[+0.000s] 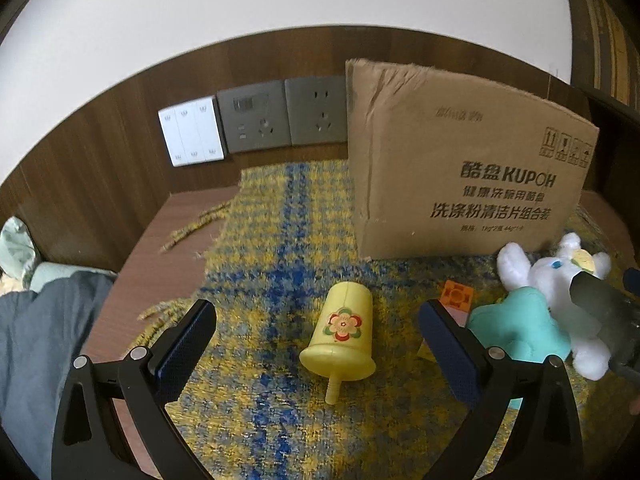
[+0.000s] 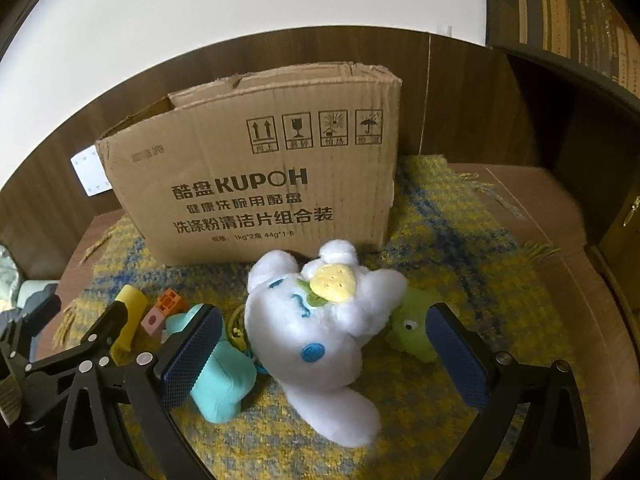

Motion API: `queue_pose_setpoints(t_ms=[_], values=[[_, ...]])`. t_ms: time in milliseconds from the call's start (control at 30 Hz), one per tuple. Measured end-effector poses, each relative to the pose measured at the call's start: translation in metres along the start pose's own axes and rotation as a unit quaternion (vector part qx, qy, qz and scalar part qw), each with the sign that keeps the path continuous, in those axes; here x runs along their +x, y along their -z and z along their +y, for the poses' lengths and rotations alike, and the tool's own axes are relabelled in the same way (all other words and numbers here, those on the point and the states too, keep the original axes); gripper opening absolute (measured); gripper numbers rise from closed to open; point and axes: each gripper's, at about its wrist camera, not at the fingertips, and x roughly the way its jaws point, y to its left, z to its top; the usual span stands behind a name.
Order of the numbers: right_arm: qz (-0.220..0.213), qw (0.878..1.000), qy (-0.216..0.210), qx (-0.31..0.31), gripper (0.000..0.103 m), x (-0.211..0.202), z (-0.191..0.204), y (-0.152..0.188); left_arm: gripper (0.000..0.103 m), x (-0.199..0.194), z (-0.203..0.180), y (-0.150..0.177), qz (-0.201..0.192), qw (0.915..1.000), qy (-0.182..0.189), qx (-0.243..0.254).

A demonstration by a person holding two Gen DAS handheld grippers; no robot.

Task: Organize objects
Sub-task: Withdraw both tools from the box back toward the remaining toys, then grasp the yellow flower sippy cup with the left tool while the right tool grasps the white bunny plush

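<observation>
- In the left wrist view we see the left gripper [image 1: 318,344] with its fingers spread wide, the blue pads [image 1: 184,354] at lower left and lower right of the frame, gripping nothing.
- Between them, at lower centre, lies the yellow popsicle toy [image 1: 340,336] on its side on the yellow-and-blue cloth [image 1: 280,248], stick end toward the bottom of the frame; neither pad touches it.
- In the right wrist view we find the right gripper [image 2: 324,354] just as wide open, empty, its pads [image 2: 192,354] flanking the white plush [image 2: 320,320].
- The white plush lies in the centre of that frame, a yellow strawberry patch on its head; we cannot tell whether the left-hand pad touches it.
- A teal plush [image 2: 224,384] sits just behind the left-hand pad, at lower left of centre, pressed against the white plush.
- A green plush [image 2: 412,332] rests just beside the right-hand pad, touching the white one.
- An orange block [image 2: 171,300] and a pink block [image 2: 154,322] sit at left of the frame, next to the yellow toy.
- The open cardboard box [image 2: 256,184] stands upright behind everything, in the upper centre of the right wrist view and upper right of the left one.
- Wall sockets [image 1: 284,118] show at centre left of the left wrist view, beside the box.
</observation>
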Motion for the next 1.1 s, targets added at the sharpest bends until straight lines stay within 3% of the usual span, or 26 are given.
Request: queue_pose_setpoints(t_ms=[567, 667, 933, 1100], values=[[0.034, 0.999, 0.019, 0.005, 0.102, 0.020, -0.003, 0.000, 0.100, 0.027, -0.003, 0.006, 0.051, 0.9982, 0.032, 0.001], [0.033, 0.999, 0.020, 0.003, 0.102, 0.017, -0.003, 0.001, 0.094, 0.030, -0.004, 0.008, 0.058, 0.9975, 0.038, 0.006], [0.045, 0.999, 0.021, -0.007, 0.102, 0.028, -0.001, 0.004, 0.043, 0.038, -0.015, 0.014, 0.079, 0.9944, 0.069, 0.012], [0.045, 0.998, 0.024, -0.022, 0.100, 0.030, 0.005, 0.005, 0.042, 0.034, -0.020, 0.014, 0.069, 0.9947, 0.074, 0.020]])
